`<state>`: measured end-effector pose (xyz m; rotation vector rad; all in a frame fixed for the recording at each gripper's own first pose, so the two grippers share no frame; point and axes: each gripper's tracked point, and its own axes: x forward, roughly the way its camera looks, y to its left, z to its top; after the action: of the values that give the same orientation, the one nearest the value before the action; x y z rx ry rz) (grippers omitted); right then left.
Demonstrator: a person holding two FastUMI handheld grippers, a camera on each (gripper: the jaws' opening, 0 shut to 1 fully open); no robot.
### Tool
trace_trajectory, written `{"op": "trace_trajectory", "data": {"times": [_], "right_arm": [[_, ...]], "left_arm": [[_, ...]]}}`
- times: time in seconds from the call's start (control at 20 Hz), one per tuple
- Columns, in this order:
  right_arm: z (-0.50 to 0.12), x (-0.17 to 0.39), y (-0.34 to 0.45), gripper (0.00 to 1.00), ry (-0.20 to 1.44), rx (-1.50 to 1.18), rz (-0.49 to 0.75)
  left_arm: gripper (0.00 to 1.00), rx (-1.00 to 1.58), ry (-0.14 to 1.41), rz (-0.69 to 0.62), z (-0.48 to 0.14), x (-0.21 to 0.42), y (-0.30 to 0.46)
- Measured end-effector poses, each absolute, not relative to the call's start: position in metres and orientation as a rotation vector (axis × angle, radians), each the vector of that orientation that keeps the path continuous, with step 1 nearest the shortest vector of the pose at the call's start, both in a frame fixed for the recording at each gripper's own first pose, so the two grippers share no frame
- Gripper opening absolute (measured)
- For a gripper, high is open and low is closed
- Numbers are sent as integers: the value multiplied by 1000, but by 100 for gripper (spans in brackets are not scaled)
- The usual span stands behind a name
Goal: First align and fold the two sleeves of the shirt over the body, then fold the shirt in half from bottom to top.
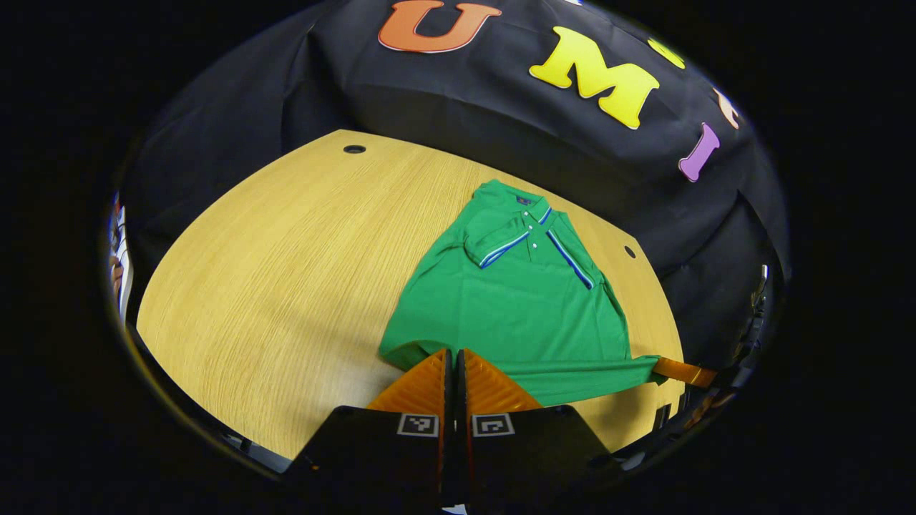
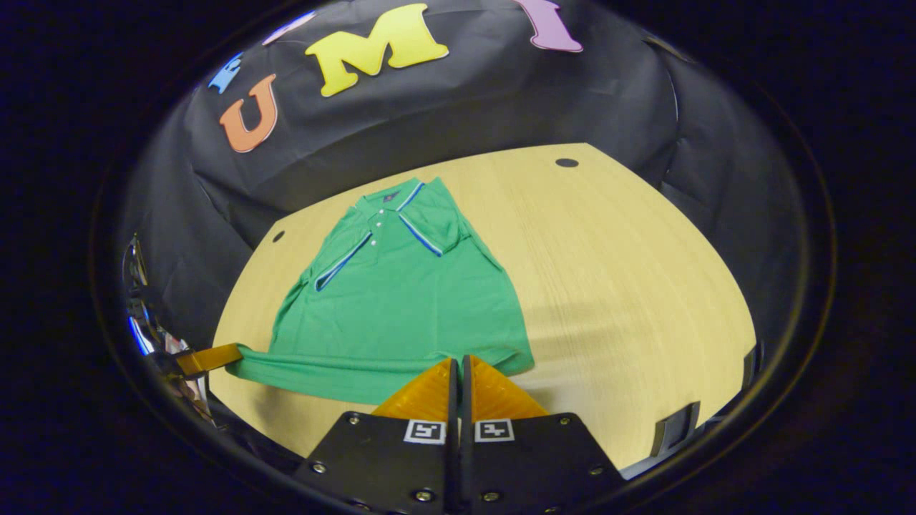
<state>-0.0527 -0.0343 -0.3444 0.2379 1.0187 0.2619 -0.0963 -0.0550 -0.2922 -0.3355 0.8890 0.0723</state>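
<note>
With jaws closed, both grippers [image 1: 453,355] [image 2: 458,363] pinch the shirt [image 1: 515,300] hem.

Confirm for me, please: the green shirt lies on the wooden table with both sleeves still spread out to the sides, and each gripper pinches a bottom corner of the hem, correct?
Not quite: the sleeves are already folded over the body, as the left gripper view shows on the green shirt. The rest holds: it lies on the wooden table, and the left gripper and right gripper each pinch a bottom corner of the hem.
</note>
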Motion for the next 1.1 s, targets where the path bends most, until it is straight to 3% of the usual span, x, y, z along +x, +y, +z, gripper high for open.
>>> {"op": "trace_trajectory", "data": {"times": [1.1], "right_arm": [[-329,129,2,1,899,190,328]], "left_arm": [[3,-319,849,28,-285,71,-51]]}}
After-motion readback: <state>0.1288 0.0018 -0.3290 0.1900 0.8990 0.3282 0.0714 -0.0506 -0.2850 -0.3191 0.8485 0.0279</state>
